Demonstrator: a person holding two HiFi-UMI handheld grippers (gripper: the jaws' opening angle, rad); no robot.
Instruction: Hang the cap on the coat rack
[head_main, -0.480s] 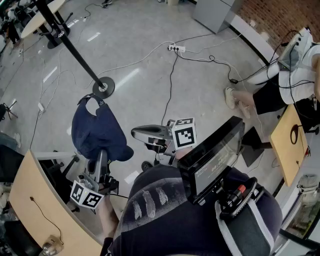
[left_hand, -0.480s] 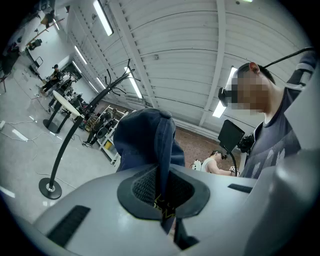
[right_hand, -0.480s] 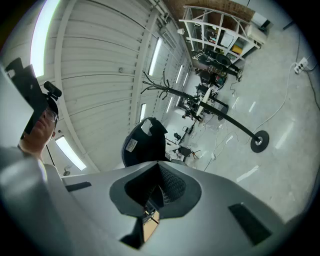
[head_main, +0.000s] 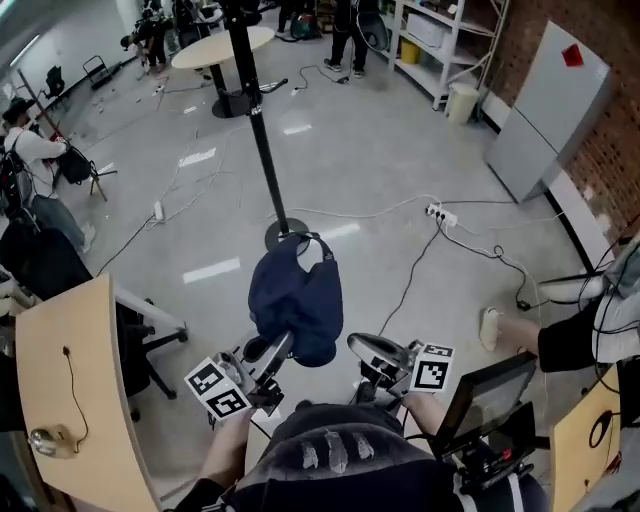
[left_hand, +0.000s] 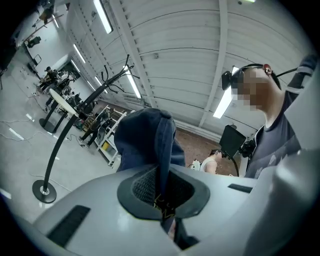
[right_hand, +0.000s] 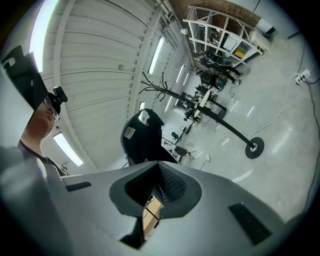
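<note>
Now, left gripper (head_main: 278, 347) jaws clamp navy cap (head_main: 296, 300); right gripper (head_main: 362, 346) at its 4 o'clock, jaws together, empty; coat rack (head_main: 262, 140) at 12 o'clock.

navy cap (head_main: 296, 300), black coat rack (head_main: 262, 140)

Cap (head_main: 296, 305) is hanging pinched in the left hand-held gripper (head_main: 283, 347), just in front of the coat rack (head_main: 262, 150) base, w/ the rack's pole rising behind it toward a round table (head_main: 205, 48) further back. Right hand-held gripper (head_main: 360, 347) is sitting just right of the cap & apart from it, jaws together w/ nothing btwn them. A power strip (head_main: 440, 213) is lying on the floor (head_main: 350, 130) right of the rack base, shelving (head_main: 440, 40) is standing at the far back right, & a worktop (head_main: 65, 390) is sitting at near left.
</note>
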